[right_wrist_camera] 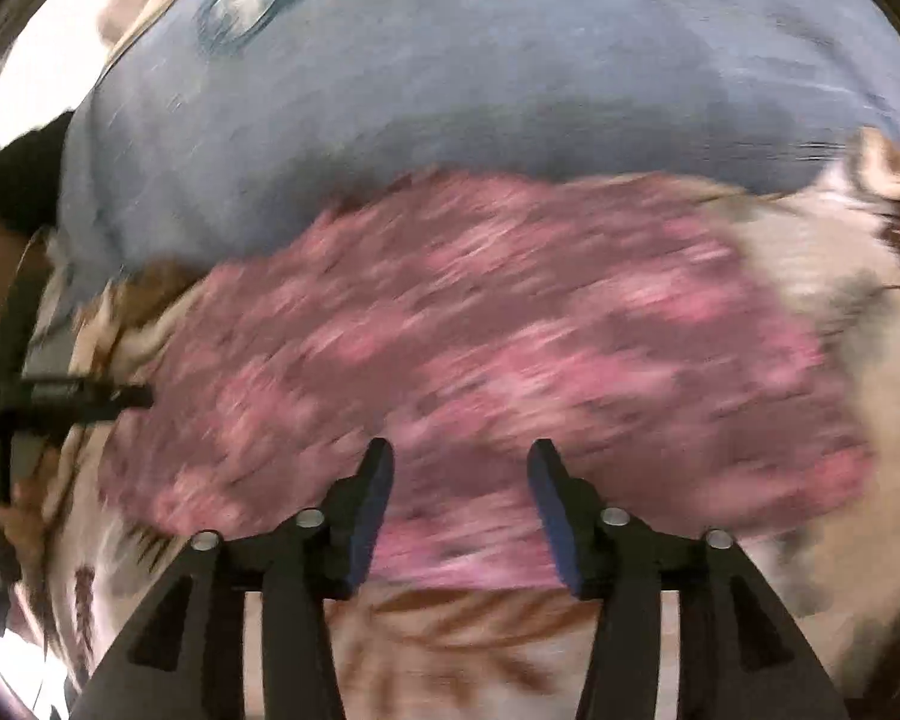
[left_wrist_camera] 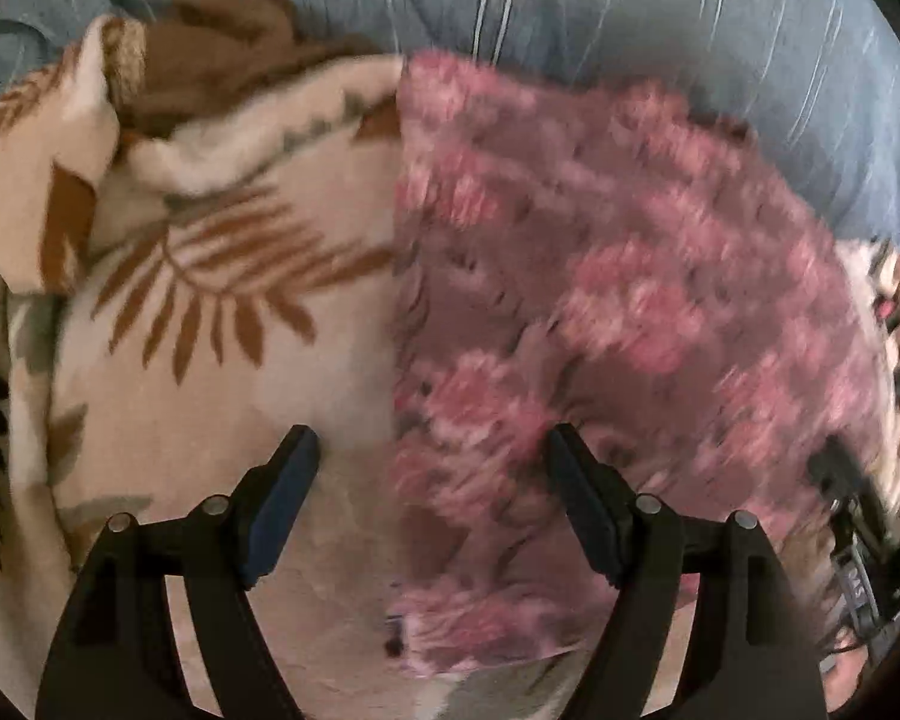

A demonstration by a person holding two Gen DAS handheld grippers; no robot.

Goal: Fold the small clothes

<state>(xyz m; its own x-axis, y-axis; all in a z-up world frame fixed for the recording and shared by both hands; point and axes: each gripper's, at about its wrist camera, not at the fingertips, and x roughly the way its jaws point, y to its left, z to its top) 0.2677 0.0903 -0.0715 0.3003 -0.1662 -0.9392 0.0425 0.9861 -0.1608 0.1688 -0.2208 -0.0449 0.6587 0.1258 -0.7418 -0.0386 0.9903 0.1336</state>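
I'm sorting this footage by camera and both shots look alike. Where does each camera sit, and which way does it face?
Left wrist: on the left gripper, looking down along its open fingers at the pink floral cloth on a leaf-print blanket; the other gripper shows at far right.
Right wrist: on the right gripper, open, over the same pink floral cloth, blurred; the left gripper pokes in at left.
Shared: cloth, blanket, blue striped fabric behind.

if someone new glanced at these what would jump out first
The pink flowered cloth grabs the eye, spread across the middle of both views on a cream blanket with brown leaves. Both grippers, left and right, hang open just over it, with blue striped fabric behind.
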